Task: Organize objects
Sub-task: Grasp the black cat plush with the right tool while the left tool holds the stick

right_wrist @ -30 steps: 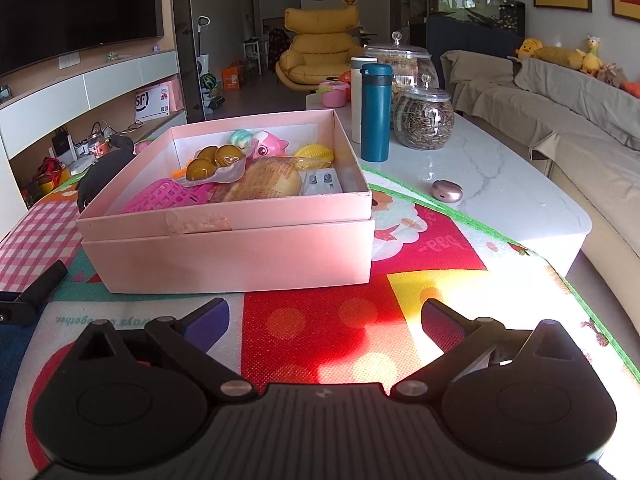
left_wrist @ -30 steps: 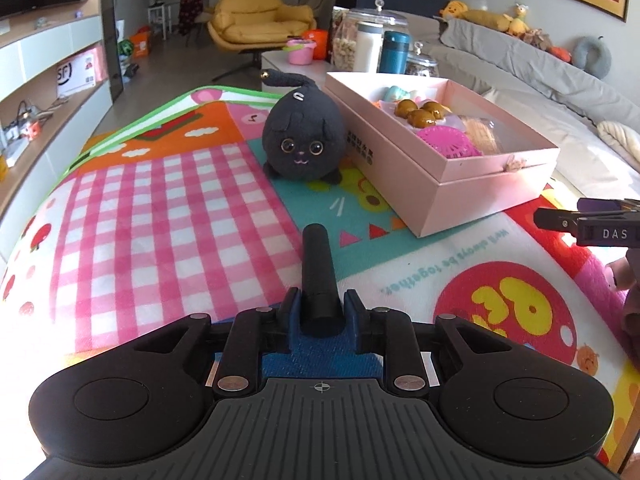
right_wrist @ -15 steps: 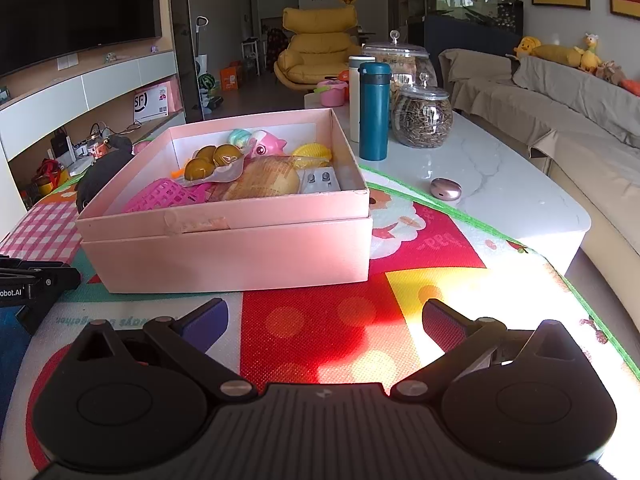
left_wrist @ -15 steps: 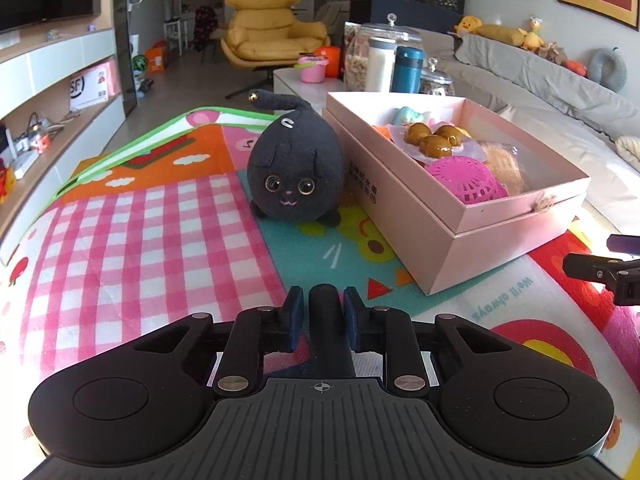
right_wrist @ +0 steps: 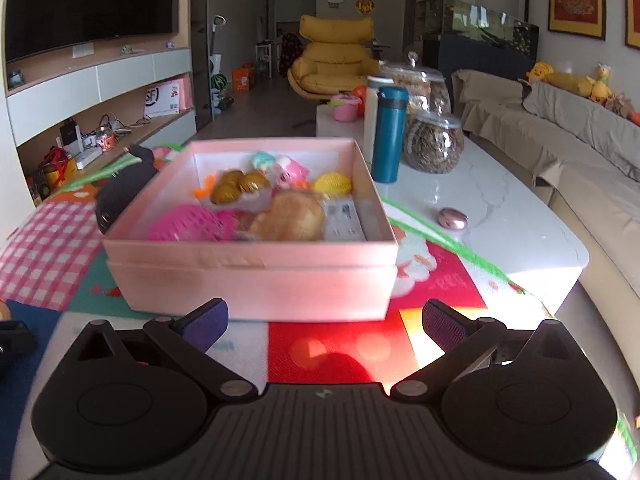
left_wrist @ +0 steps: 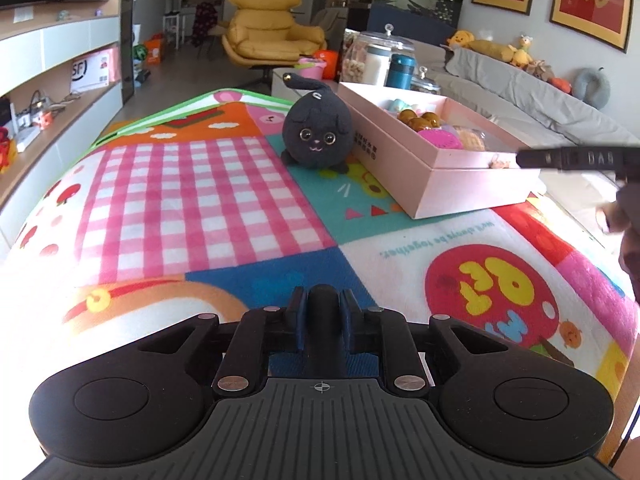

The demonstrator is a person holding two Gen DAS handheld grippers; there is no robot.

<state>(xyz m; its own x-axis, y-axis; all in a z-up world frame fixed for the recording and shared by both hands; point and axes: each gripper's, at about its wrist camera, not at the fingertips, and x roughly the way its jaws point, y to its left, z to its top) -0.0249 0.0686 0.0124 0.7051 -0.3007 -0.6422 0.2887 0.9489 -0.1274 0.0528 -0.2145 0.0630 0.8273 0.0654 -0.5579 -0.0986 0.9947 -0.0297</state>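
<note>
Colourful play mat [left_wrist: 224, 184] w/ black cat plush [left_wrist: 318, 138] touching pink box [left_wrist: 448, 176].

plush cat [left_wrist: 318, 136] sits on mat [left_wrist: 192, 200], left of box [left_wrist: 460, 184].

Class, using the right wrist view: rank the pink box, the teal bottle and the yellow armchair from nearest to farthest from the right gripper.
1. Pink box, straight ahead of the right gripper on the mat.
2. Teal bottle, behind the box's right corner.
3. Yellow armchair, far back across the room.
</note>
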